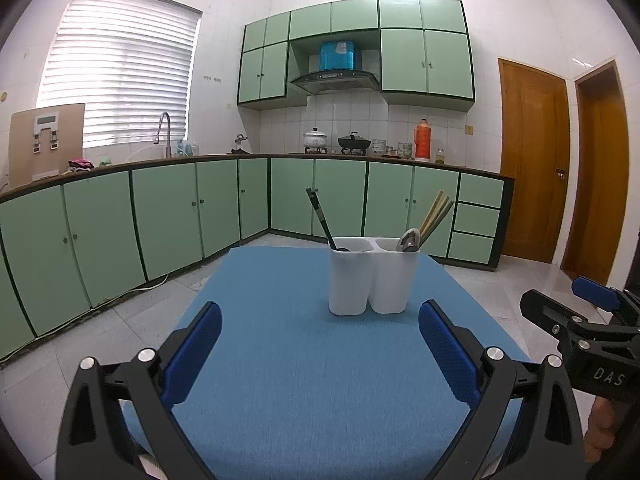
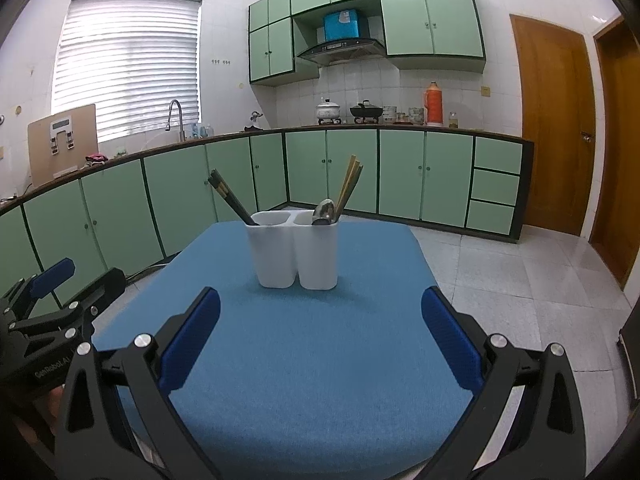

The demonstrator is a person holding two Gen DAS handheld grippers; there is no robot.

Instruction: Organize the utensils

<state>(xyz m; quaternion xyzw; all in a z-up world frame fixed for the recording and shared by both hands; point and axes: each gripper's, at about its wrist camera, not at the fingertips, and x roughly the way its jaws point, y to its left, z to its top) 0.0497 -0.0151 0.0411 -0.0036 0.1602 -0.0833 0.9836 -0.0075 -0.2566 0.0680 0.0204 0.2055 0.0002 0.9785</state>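
A white two-compartment holder [image 1: 373,280] is seen standing upright on the blue surface [image 1: 304,380], toward its far edge and well apart from both grippers. In the left compartment, dark chopsticks [image 1: 320,218] are leaned toward the left, their upper ends rising above the rim. In the right compartment, a metal spoon [image 1: 409,239] is set bowl-up against the rim, and light wooden chopsticks [image 1: 436,214] are tilted to the right beside it.

The left gripper [image 1: 320,356] is held above the near part of the surface with its blue-padded fingers [image 1: 194,354] spread wide; nothing is held between them. The right gripper [image 2: 320,340] is likewise seen wide apart and empty, over the near edge of the surface. In the left wrist view the right gripper appears at the right edge of the frame, beside the surface; in the right wrist view the left gripper is seen at the left edge.

The rest of the blue surface is shown bare. Beyond it, green cabinets [image 2: 352,168] are lined along the kitchen walls.
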